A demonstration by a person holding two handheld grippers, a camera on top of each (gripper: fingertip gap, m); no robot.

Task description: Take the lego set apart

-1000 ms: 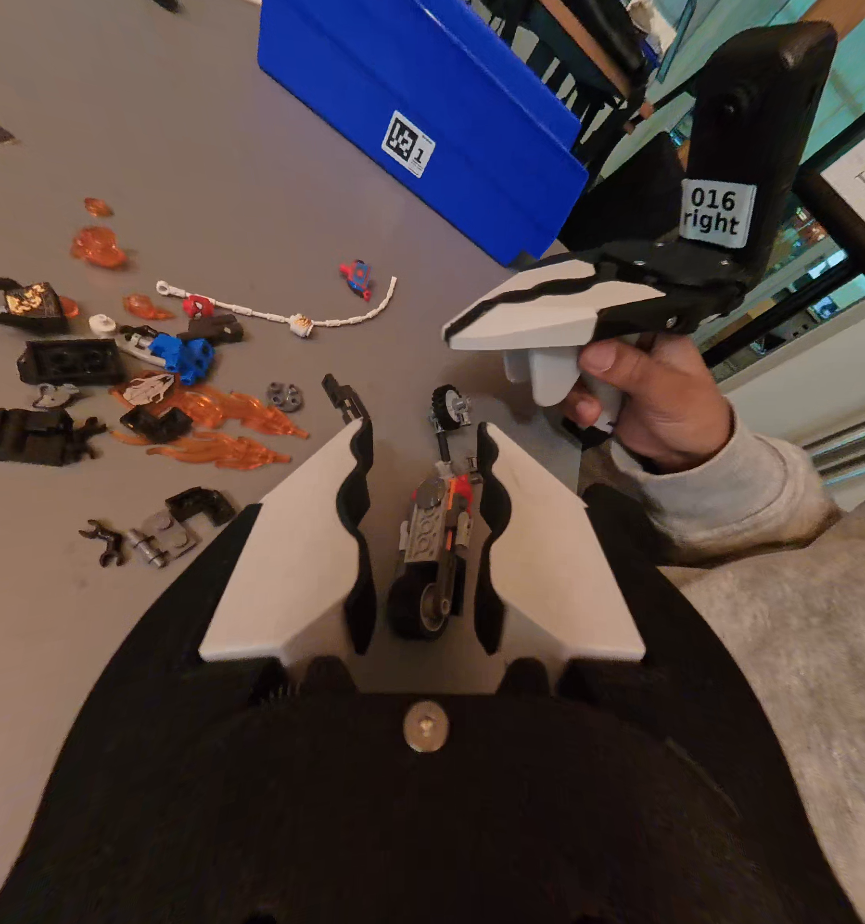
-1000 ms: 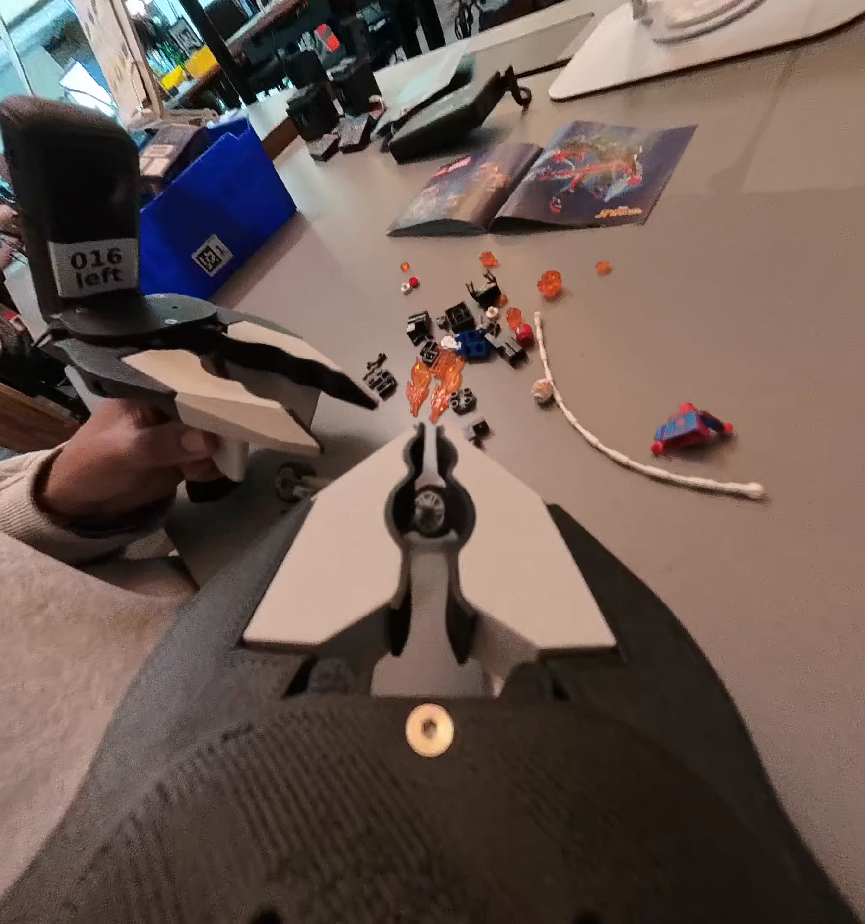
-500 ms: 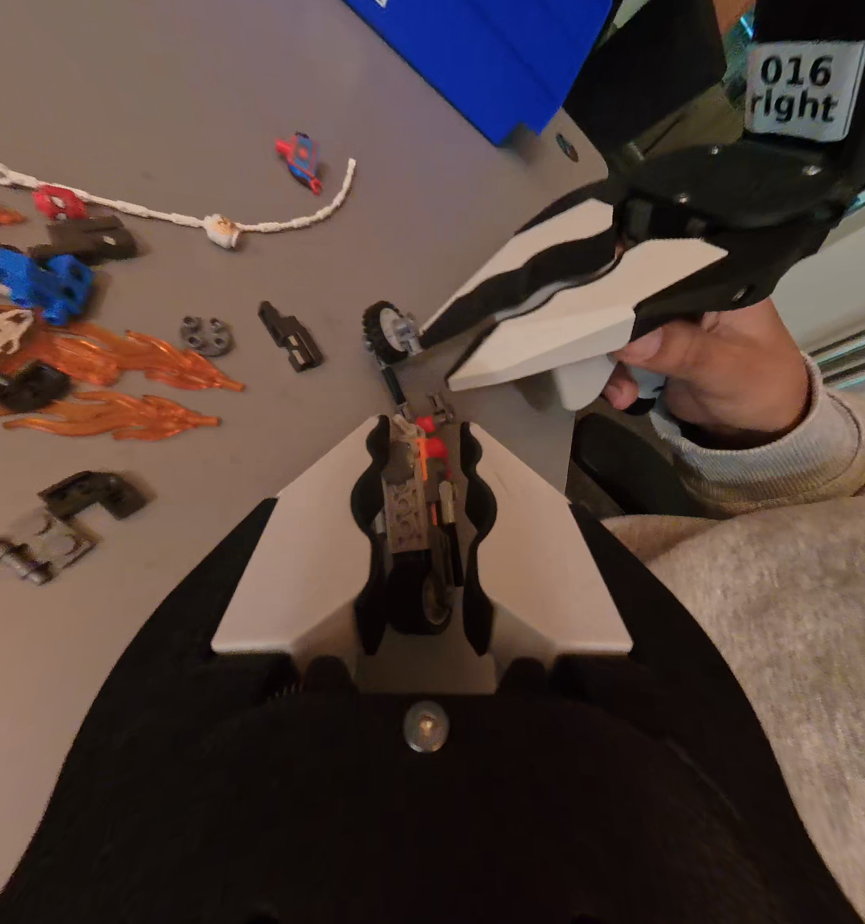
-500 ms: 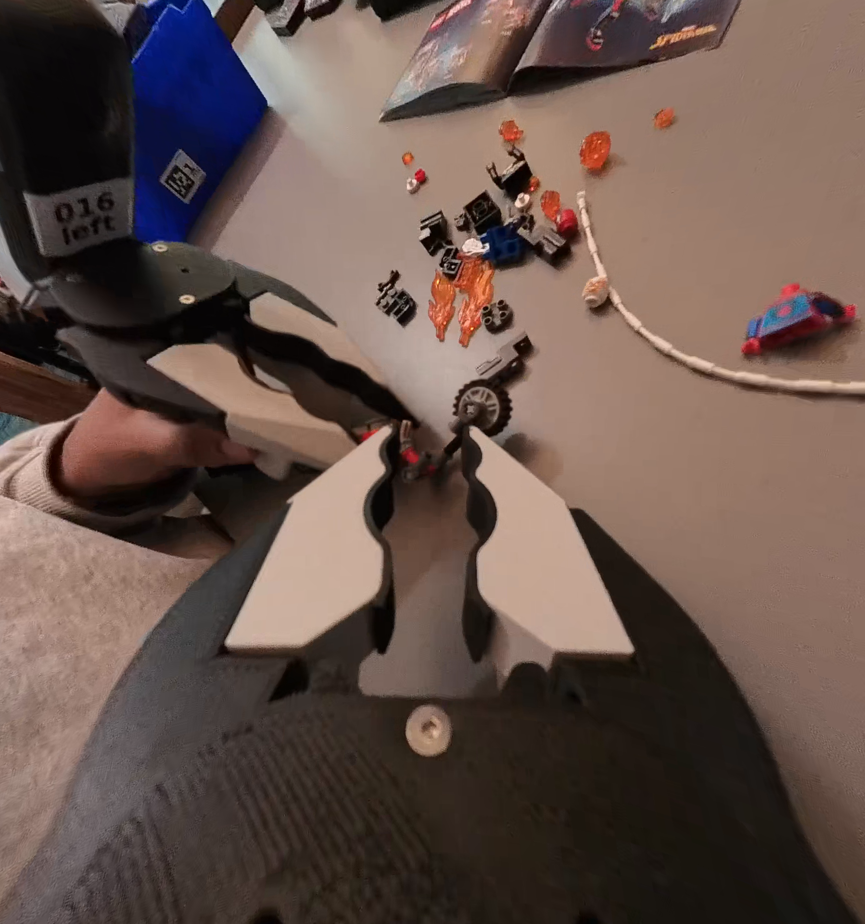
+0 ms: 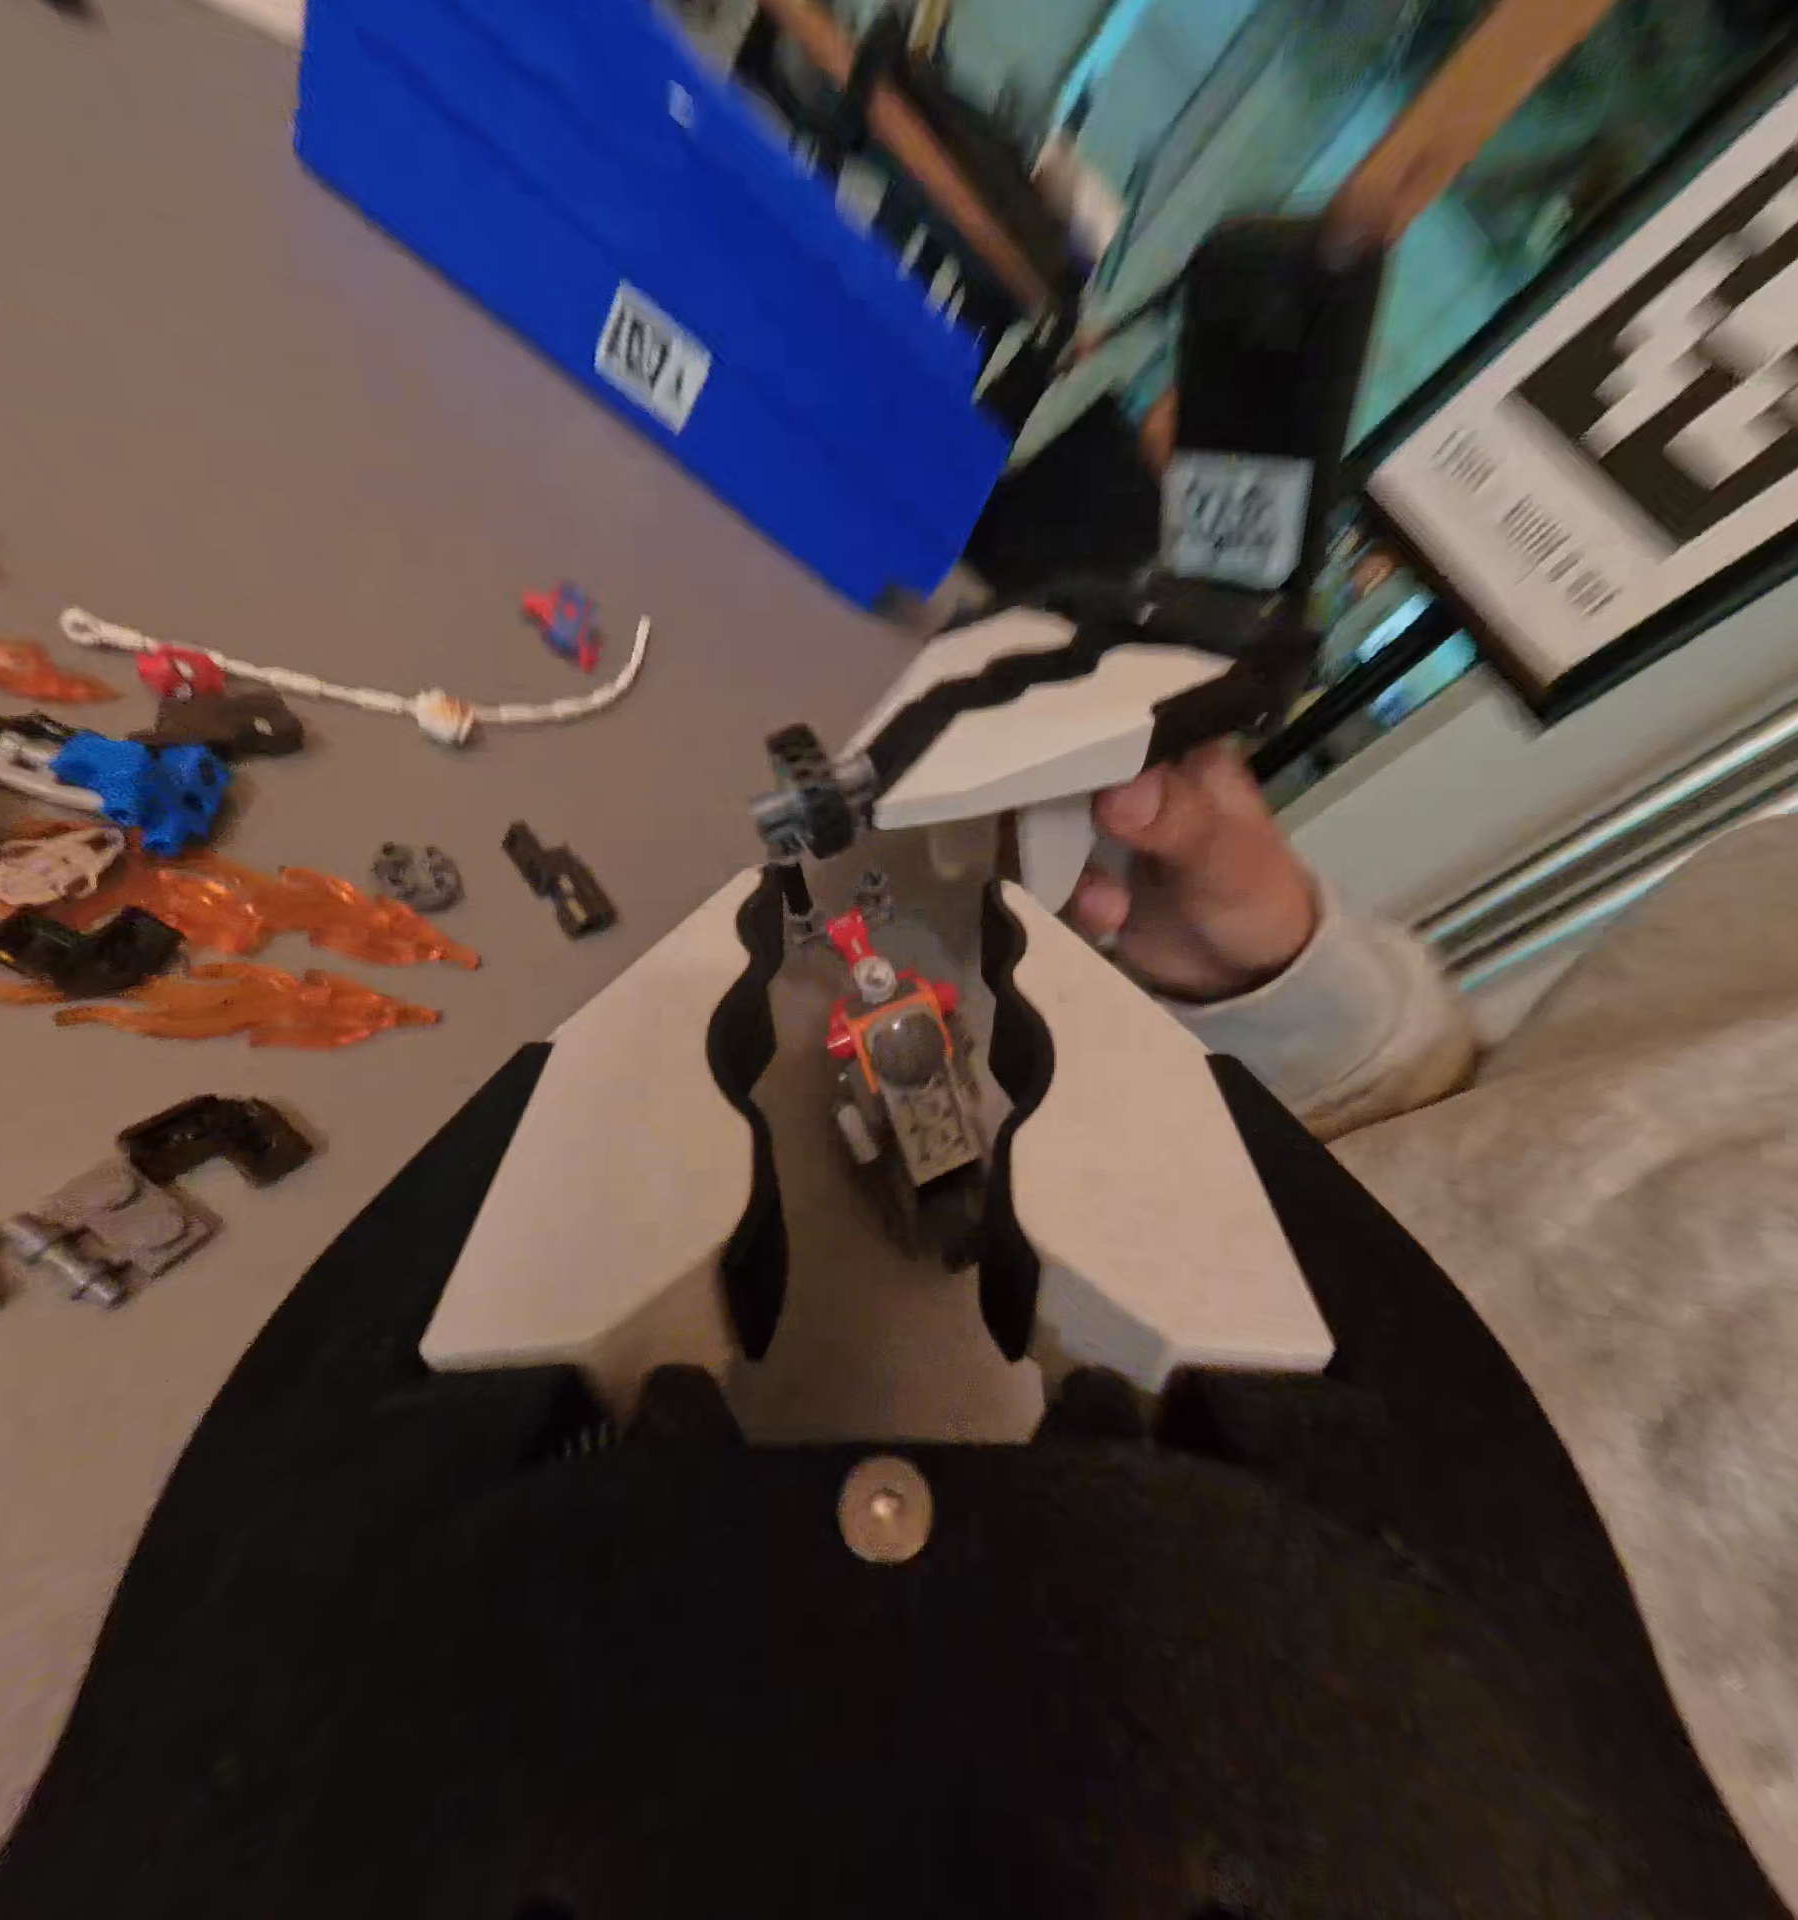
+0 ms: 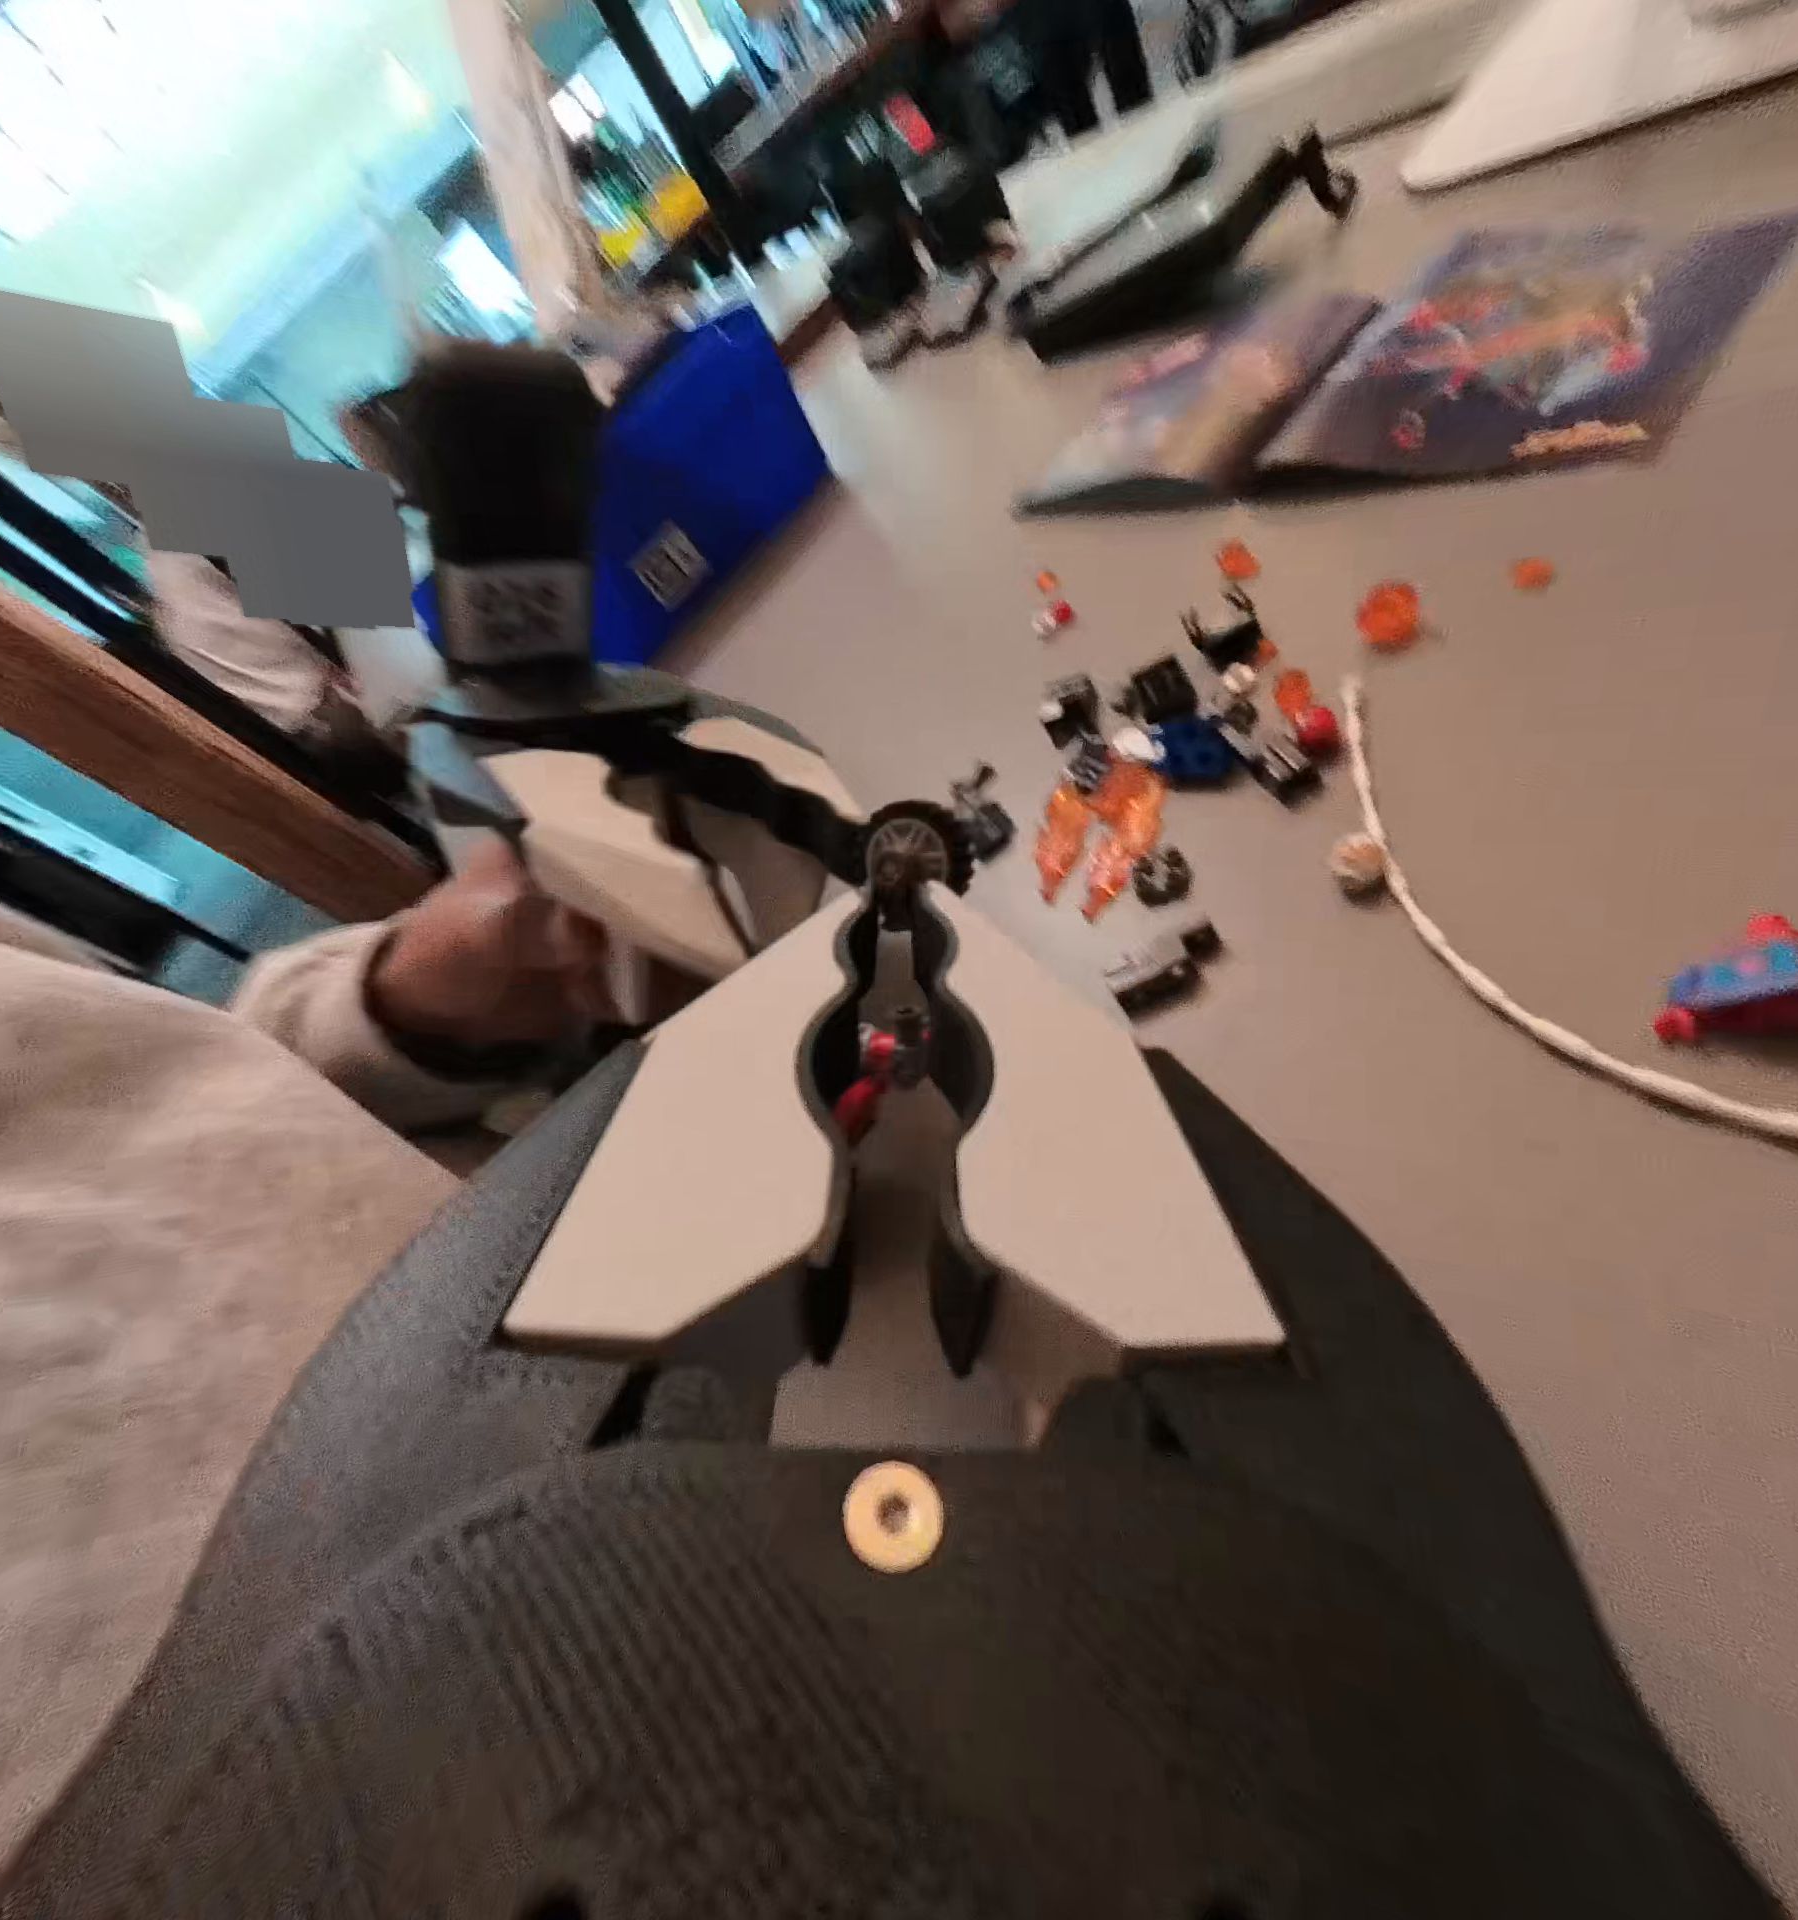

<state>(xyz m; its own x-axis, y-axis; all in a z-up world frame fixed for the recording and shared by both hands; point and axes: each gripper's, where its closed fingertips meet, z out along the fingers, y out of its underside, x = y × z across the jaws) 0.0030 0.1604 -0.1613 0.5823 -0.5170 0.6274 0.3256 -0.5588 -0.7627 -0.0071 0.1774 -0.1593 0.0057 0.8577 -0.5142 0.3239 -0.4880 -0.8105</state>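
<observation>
Grey counter (image 5: 251, 416) littered with loose pieces; grey-red lego bike body (image 5: 900, 1081) lies between spread left hand-held gripper (image 5: 874, 914) fingers, right hand-held gripper (image 6: 897, 902) clamped on black wheel (image 6: 910, 844).

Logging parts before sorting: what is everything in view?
motorcycle body: one, grey-red-orange, between fingers of left gripper
wheel with fork: one, black, at tips of right gripper
flame pieces: several, clear orange, left side
small bricks: several, black, grey, blue, around flames
string: one, white, beyond bricks
figure piece: one, red-blue, by string's end
bin: one, blue, far edge
booklet: one, open, far side
left gripper: one, black-white, open
right gripper: one, black-white, shut on wheel with fork
</observation>
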